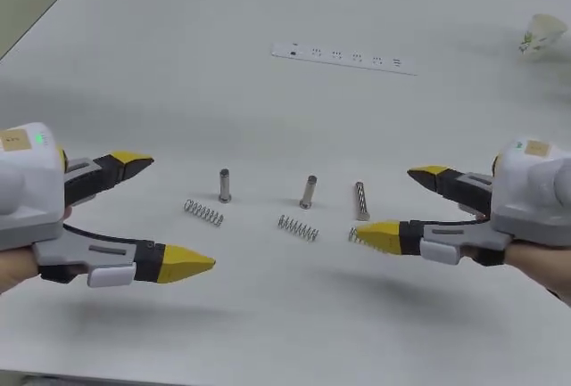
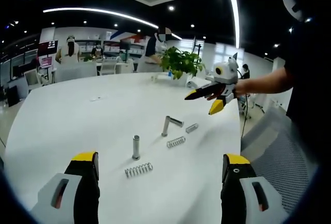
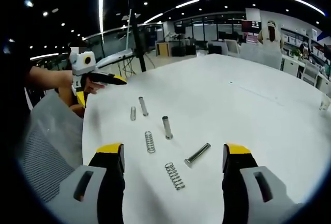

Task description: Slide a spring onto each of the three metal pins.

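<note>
- Springs (image 1: 297, 227) and metal pins (image 1: 308, 192), three of each, are all on the white table (image 1: 285, 341), which is the widest thing in view. Every spring lies loose on the surface, apart from its pin.
- Left gripper (image 1: 183, 214) hovers at the left end of the row. Its yellow-tipped jaws are spread wide, with nothing between them.
- Right gripper (image 1: 382, 202) is at the right end, with its jaws also wide apart and empty. In the head view its nearer fingertip covers part of the right spring (image 3: 174, 176).
- White power strip (image 1: 343, 56) lies well behind the pins, and a pale cup (image 1: 542, 34) is near the far right edge.
- Left pin (image 1: 224, 184) and middle pin (image 3: 166, 127) stand upright. Right pin (image 3: 197, 154) lies on its side, as the right gripper view shows clearly.
- Left spring (image 1: 203, 213) and middle spring (image 3: 149, 142) lie flat. Each is near its pin on the person's side, not touching it.
</note>
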Action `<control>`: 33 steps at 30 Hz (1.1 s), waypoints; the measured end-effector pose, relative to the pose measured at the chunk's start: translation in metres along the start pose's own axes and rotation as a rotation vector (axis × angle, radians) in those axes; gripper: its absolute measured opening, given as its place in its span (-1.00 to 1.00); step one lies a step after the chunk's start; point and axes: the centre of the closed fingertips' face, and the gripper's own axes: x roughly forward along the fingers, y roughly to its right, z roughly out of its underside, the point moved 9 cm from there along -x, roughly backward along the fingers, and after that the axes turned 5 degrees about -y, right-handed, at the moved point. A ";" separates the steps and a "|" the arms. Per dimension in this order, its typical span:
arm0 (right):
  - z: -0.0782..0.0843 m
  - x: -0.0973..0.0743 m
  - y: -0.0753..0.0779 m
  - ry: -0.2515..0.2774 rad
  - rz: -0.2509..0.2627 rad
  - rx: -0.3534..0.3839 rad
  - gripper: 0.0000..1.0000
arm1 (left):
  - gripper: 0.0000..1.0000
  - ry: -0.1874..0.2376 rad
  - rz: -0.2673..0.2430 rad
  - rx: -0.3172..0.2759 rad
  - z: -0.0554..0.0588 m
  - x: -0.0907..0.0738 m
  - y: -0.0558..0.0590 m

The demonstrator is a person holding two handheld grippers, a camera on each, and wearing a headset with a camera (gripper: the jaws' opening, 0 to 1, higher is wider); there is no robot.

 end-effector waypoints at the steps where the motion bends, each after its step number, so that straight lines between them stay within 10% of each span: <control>1: 0.000 0.001 0.000 -0.001 0.001 0.005 0.51 | 0.94 0.002 -0.001 -0.001 0.000 0.000 0.000; 33: 0.000 0.045 0.027 -0.182 0.052 0.126 0.06 | 0.93 -0.010 -0.005 -0.006 0.003 -0.002 -0.002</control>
